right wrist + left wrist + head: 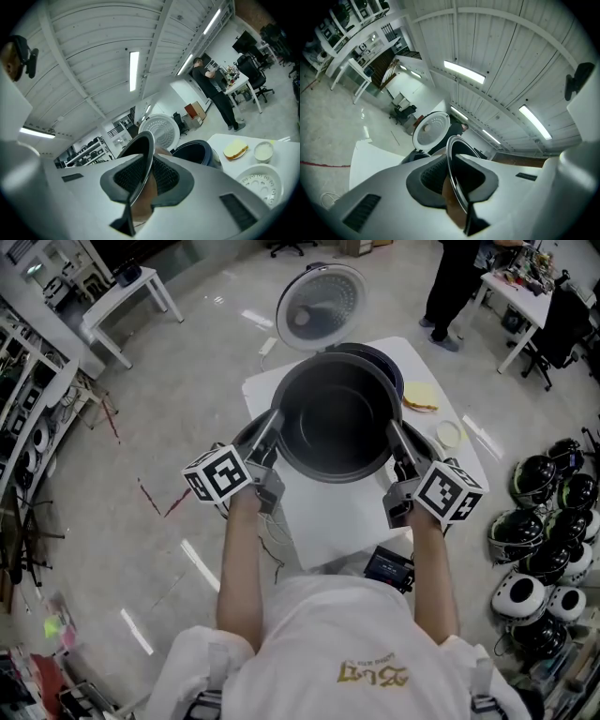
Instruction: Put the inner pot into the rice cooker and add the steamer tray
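I hold the dark inner pot (336,418) in the air over the white table (328,521), one gripper on each side. My left gripper (275,425) is shut on its left rim, and the thin metal rim (452,164) runs between the black pads. On the opposite rim (143,164) my right gripper (395,434) is shut. Just behind the pot stands the dark rice cooker (386,364) with its round white lid (321,296) raised. The white perforated steamer tray (260,181) lies on the table to the right.
A yellow sponge-like piece (420,397) and a small white dish (451,434) lie at the table's right side. A black device (389,566) sits at its near edge. Several helmets (544,521) are piled on the floor to the right. A person (455,287) stands beyond.
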Motion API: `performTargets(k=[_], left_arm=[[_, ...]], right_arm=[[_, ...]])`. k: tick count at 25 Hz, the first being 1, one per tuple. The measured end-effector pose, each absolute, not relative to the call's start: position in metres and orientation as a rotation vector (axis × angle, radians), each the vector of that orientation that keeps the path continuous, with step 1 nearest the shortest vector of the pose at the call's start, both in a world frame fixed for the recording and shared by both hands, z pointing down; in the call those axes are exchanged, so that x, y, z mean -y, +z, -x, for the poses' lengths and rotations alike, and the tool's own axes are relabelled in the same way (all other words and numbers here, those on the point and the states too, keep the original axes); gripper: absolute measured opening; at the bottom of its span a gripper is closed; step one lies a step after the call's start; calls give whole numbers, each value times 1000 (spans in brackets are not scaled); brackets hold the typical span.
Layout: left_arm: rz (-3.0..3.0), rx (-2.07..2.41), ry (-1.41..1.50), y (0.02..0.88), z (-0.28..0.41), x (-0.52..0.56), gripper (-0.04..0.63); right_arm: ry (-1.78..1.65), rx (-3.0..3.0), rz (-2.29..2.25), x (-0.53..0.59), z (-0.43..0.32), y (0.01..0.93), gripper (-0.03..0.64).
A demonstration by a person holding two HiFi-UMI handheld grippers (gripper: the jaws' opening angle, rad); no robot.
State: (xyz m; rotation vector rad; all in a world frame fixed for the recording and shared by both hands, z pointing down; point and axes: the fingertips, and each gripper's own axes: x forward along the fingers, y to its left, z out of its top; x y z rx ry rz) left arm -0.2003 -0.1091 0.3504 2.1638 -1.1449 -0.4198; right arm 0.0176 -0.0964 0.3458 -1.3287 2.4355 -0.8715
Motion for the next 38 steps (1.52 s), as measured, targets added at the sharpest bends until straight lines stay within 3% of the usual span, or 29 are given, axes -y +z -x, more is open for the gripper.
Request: performTargets(k=[38], left_arm=[[-2031, 1280, -534, 365, 153, 246, 58]], right_arm=[[-1052, -2483, 1087, 263, -67, 369, 61]])
